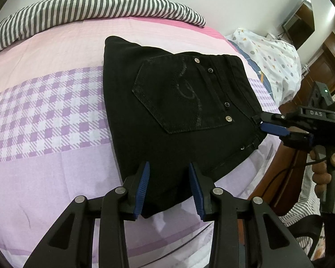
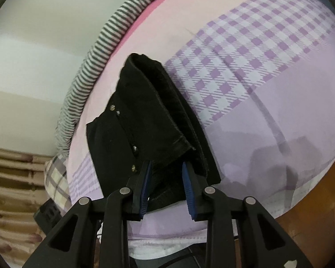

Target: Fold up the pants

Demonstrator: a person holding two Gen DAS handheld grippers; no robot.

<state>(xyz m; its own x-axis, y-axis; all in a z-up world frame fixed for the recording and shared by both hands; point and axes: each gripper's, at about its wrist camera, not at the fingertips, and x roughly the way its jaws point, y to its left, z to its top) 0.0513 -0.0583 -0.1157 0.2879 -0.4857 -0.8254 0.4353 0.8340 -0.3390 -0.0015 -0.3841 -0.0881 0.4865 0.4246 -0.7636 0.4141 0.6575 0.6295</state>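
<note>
The left gripper point(image 1: 169, 187) has its jaws partly apart, straddling the near corner of the folded black pants point(image 1: 178, 102) without clearly pressing the cloth. The right gripper point(image 2: 166, 185) has its jaws set narrow around the waistband edge of the pants point(image 2: 149, 120); in the left wrist view its blue pads point(image 1: 274, 129) seem to pinch that edge, though the blur in the right wrist view makes contact hard to confirm. A hand point(image 1: 323, 169) holds the right gripper's handle. The pants lie folded on a bed point(image 1: 44, 167) covered in a pink and purple checked sheet, back pocket facing up. A grey-and-white striped pillow point(image 1: 78, 11) rests along the bed's far edge.
</note>
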